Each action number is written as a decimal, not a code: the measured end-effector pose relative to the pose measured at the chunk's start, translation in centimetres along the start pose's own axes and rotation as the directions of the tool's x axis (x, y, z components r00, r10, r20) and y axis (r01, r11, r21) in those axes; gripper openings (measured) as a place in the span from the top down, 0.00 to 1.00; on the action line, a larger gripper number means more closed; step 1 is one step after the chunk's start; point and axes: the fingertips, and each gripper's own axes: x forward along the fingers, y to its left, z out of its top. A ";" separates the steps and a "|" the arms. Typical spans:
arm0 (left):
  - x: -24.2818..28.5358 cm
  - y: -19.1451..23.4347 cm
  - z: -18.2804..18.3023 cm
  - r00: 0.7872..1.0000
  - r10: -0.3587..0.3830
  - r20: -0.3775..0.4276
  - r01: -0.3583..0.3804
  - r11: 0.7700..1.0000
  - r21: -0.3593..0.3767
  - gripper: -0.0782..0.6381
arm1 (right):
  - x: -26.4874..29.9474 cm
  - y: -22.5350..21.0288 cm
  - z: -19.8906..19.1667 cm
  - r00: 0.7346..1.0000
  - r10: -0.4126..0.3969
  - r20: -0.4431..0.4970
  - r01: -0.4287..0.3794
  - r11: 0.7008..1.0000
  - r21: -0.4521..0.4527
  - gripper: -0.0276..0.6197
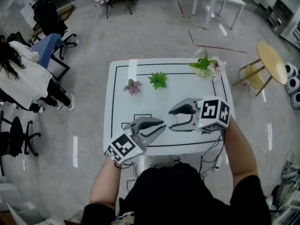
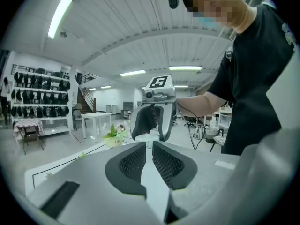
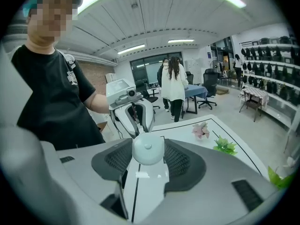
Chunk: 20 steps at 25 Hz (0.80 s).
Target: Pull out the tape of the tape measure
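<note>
The right tongs (image 3: 148,142) are clenched on a round, pale grey plastic tape measure (image 3: 148,150), which sits between their pads just above the white worktop with black lines (image 1: 187,90). The left tongs (image 2: 149,144) face the right ones tip to tip. They are drawn almost together, with a thin slit left between the pads, and their tips are just short of the tape measure. No pulled-out tape can be made out. Beyond both tongs stand a small pink flower (image 1: 132,86) and a green leafy sprig (image 1: 158,79).
</note>
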 end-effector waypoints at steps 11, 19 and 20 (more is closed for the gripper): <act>-1.1 3.9 -0.5 0.973 0.231 0.008 -0.230 0.970 -0.083 0.83 | 1.0 -2.8 0.9 0.989 -0.137 0.046 0.135 0.990 0.048 0.63; -1.8 6.0 -1.0 0.930 0.368 -0.015 -0.367 0.923 -0.118 0.83 | 0.8 -4.5 0.6 0.966 -0.244 0.082 0.238 0.968 0.078 0.63; -2.0 6.3 -1.1 0.924 0.383 -0.021 -0.382 0.915 -0.130 0.83 | 0.7 -4.6 0.4 0.965 -0.252 0.075 0.245 0.965 0.089 0.63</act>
